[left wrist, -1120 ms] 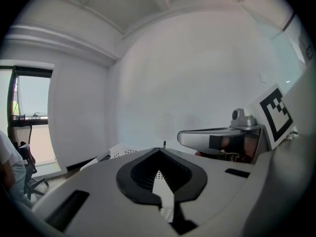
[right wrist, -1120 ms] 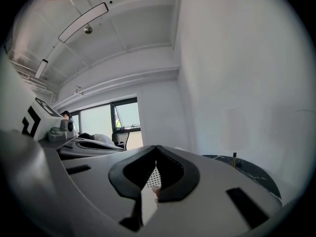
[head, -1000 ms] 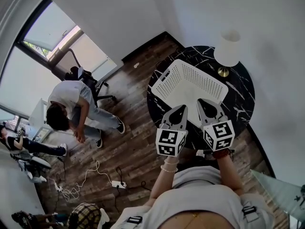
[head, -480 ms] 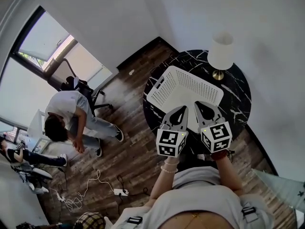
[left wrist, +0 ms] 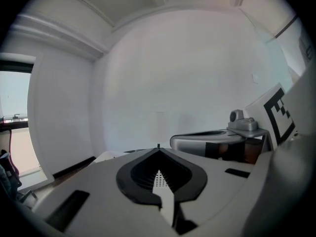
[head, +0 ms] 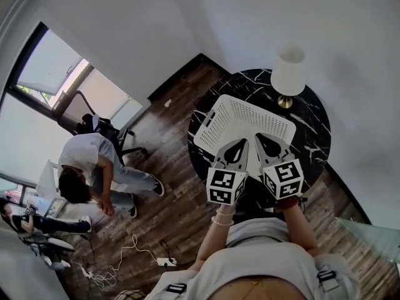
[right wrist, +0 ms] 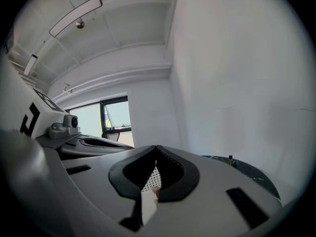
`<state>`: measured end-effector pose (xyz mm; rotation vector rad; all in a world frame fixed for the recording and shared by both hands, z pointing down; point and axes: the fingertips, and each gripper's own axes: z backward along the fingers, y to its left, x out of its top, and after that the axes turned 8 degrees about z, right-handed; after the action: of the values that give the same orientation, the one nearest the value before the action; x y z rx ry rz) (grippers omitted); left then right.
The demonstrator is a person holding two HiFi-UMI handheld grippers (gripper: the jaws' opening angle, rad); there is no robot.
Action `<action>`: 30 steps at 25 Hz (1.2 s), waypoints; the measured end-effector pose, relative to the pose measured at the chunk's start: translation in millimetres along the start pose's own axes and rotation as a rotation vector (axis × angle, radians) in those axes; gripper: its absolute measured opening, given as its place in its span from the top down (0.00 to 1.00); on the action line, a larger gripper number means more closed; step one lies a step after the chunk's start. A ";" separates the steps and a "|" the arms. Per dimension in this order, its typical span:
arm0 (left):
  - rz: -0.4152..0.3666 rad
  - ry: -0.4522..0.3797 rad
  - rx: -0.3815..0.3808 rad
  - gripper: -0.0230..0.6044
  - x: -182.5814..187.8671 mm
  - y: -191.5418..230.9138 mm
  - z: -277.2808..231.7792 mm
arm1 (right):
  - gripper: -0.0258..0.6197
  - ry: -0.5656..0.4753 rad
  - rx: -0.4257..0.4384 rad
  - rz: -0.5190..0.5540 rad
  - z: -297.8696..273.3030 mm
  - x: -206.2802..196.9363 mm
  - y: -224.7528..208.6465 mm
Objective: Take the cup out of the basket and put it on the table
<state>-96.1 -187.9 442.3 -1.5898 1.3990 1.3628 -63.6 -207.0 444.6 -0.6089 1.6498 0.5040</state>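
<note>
A person holds two grippers side by side in front of their body, both pointing forward and slightly down. The left gripper point(head: 237, 144) and right gripper point(head: 262, 139) have their jaws clenched, grasping nothing, tips over the near edge of a white perforated basket point(head: 250, 114) on the round black worktop point(head: 312, 124). The cup cannot be made out.

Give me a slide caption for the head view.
Left claw and right claw, both shut, side by side at a white basket on a black marble table with a lamp.
</note>
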 end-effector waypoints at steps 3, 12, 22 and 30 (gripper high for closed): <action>-0.001 0.013 -0.022 0.95 -1.1 6.4 -7.6 | 0.94 0.009 -0.016 -0.003 -8.0 -3.2 -1.4; -0.019 0.077 -0.085 0.95 -8.0 23.4 -34.4 | 0.94 0.044 -0.069 -0.031 -32.0 -14.7 -14.4; -0.039 0.196 -0.130 0.95 -33.9 51.6 -62.8 | 0.94 0.095 -0.101 -0.055 -61.1 -34.4 -22.7; -0.070 0.275 -0.160 0.95 -49.2 69.7 -84.7 | 0.94 0.133 -0.140 -0.070 -72.3 -45.7 -33.9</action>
<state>-133.0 -267.1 524.8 -1.9740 1.4025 1.2790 -91.2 -273.7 501.6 -0.8158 1.7216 0.5413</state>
